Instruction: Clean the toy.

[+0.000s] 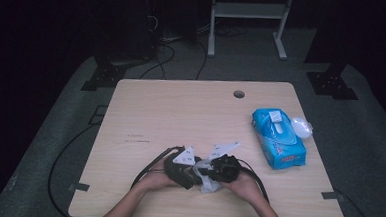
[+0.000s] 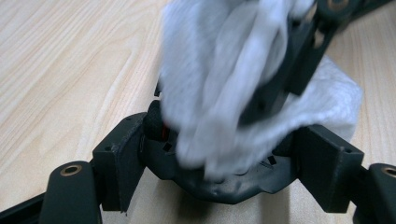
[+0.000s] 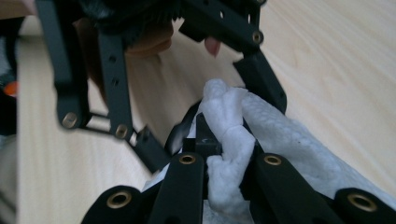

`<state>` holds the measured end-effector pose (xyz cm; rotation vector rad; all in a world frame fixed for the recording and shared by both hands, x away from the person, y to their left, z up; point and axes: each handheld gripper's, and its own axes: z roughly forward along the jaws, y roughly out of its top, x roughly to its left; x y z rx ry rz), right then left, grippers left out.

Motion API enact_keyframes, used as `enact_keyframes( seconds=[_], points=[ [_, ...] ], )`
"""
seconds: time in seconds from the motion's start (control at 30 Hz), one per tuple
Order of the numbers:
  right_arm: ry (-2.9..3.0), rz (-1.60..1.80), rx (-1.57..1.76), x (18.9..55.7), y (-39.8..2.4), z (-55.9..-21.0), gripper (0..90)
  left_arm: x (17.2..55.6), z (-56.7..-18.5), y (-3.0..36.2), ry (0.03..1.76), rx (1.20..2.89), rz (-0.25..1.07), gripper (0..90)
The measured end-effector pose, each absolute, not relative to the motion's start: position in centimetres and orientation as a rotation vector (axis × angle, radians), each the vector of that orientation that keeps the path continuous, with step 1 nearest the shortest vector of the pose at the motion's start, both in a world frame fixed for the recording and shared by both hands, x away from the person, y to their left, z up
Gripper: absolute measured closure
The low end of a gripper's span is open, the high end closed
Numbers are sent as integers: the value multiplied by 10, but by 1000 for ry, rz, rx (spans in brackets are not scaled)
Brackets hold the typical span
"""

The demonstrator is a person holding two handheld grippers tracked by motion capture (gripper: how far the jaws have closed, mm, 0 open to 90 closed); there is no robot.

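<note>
My left gripper [image 1: 191, 171] [image 2: 223, 151] is near the table's front edge, its jaws closed on a dark rounded object [image 2: 224, 186] with a small red spot. Facing it from the right, my right gripper [image 1: 214, 170] [image 3: 225, 161] is shut on a bunched white wipe [image 1: 208, 184] [image 3: 280, 135]. The wipe [image 2: 215, 70] is pressed over the top of the dark object and hides most of it; it looks blurred in the left gripper view. Both hands hold the grippers close together, nearly touching.
A blue pack of wipes [image 1: 278, 138] lies at the right side of the wooden table [image 1: 181, 108], with a whitish lid or wrapper [image 1: 301, 127] beside it. A cable hole [image 1: 239, 94] is near the far edge. Cables trail around both hands.
</note>
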<state>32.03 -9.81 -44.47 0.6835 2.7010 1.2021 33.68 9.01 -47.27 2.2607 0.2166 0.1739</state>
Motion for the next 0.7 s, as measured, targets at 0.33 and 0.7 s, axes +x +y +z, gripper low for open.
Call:
enact_keyframes(
  seconds=[0.33,0.7],
  points=[
    [2698,1208,707,329,-96,-444,847,337,-473,90,218,2258,168,239],
    [2710,1198,719,326,-105,-443,847,337,-473,90,218,2256,163,239]
  ],
)
